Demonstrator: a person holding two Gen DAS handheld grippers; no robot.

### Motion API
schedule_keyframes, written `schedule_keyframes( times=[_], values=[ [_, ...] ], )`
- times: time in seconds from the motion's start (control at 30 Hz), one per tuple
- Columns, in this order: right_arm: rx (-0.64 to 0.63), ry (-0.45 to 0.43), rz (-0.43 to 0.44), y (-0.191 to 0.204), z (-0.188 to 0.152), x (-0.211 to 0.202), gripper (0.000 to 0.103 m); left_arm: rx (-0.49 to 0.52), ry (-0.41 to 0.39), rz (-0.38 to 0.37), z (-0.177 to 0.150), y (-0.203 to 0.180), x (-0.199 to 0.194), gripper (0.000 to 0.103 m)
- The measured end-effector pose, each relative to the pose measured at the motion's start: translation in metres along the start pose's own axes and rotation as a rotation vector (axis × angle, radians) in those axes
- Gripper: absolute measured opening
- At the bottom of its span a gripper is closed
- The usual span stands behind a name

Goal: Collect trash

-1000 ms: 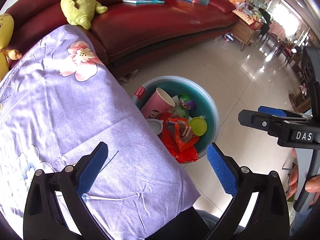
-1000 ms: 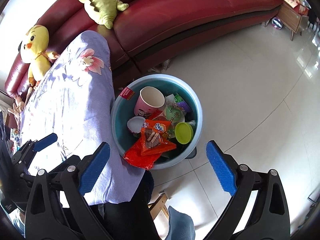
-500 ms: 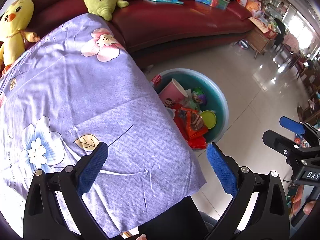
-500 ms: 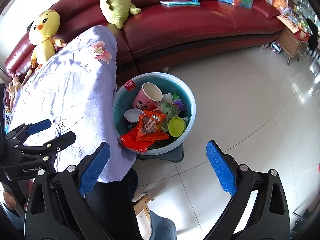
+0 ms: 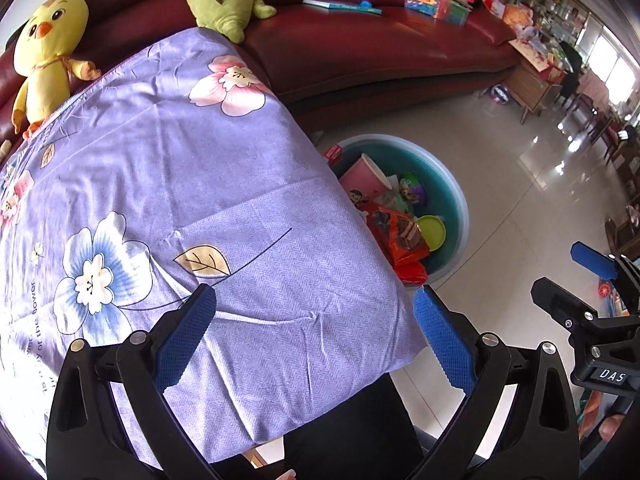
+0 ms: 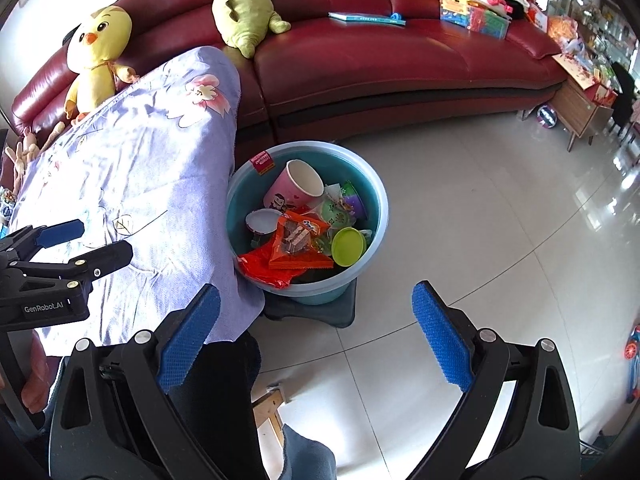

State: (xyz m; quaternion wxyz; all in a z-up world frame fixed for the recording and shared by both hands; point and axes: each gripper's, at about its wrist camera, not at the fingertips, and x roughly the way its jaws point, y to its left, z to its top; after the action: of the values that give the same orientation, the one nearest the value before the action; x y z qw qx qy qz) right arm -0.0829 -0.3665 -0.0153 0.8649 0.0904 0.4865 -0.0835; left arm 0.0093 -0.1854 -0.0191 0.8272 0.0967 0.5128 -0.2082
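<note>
Beside the cloth-covered surface (image 6: 132, 184), at the centre of the right wrist frame, stands the blue basin (image 6: 376, 200) on the floor, already loaded with trash: a pink paper cup (image 6: 298, 188), an orange snack wrapper (image 6: 298, 242), a red wrapper (image 6: 266, 270), a green lid (image 6: 349, 247) and a few smaller packets. Judging by that, collecting looks finished or nearly so: the purple flowered cloth shows no litter in either view, and no loose trash shows on the tiled floor (image 6: 460, 208).

Both grippers are empty. The right gripper (image 6: 316, 334) has its fingers spread wide, with the basin above the gap and apart from it. The left gripper (image 5: 314, 338) is equally wide open, at the bottom of the left wrist frame over the cloth's near corner; the basin (image 5: 456, 200) lies to the upper right of its fingers, well clear.
</note>
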Motion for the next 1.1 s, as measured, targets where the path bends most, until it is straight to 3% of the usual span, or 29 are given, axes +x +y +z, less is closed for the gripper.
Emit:
schedule_keyframes(
  times=[1.1],
  values=[
    [-0.024,0.05,0.001,0.009,0.001,0.017,0.093,-0.007,0.018,0.02,0.0,0.003,0.006,0.099]
  ],
)
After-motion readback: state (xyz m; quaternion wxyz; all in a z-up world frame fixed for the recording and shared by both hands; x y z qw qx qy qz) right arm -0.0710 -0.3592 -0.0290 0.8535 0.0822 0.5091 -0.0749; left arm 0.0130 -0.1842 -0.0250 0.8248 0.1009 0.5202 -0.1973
